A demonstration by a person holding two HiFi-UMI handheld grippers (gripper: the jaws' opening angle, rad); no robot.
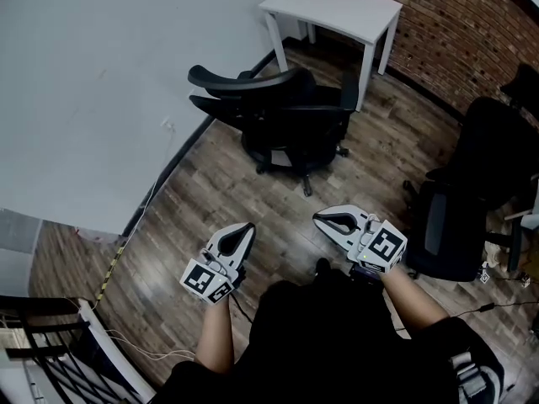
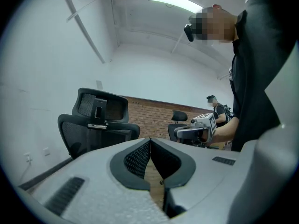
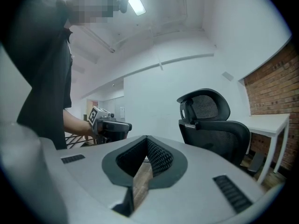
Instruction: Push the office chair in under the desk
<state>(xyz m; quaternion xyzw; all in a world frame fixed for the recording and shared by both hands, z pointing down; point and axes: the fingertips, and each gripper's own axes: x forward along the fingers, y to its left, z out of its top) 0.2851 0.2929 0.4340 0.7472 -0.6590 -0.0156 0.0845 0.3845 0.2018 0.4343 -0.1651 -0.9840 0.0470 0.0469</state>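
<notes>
A black mesh office chair (image 1: 286,120) stands on the wood floor in front of a small white desk (image 1: 333,7), its seat outside the desk and its back toward me. The chair also shows in the left gripper view (image 2: 98,125) and in the right gripper view (image 3: 212,122). My left gripper (image 1: 246,228) is shut and empty, well short of the chair. My right gripper (image 1: 322,218) is also shut and empty, a little nearer the chair base. Both are held low above the floor. Each gripper sees the other (image 2: 198,129) (image 3: 110,125).
A white wall (image 1: 109,82) runs along the left, a brick wall (image 1: 472,32) at the back right. Other black chairs (image 1: 472,192) stand at the right. A cable (image 1: 114,268) lies along the wall base, and a black rack (image 1: 42,335) is at the lower left.
</notes>
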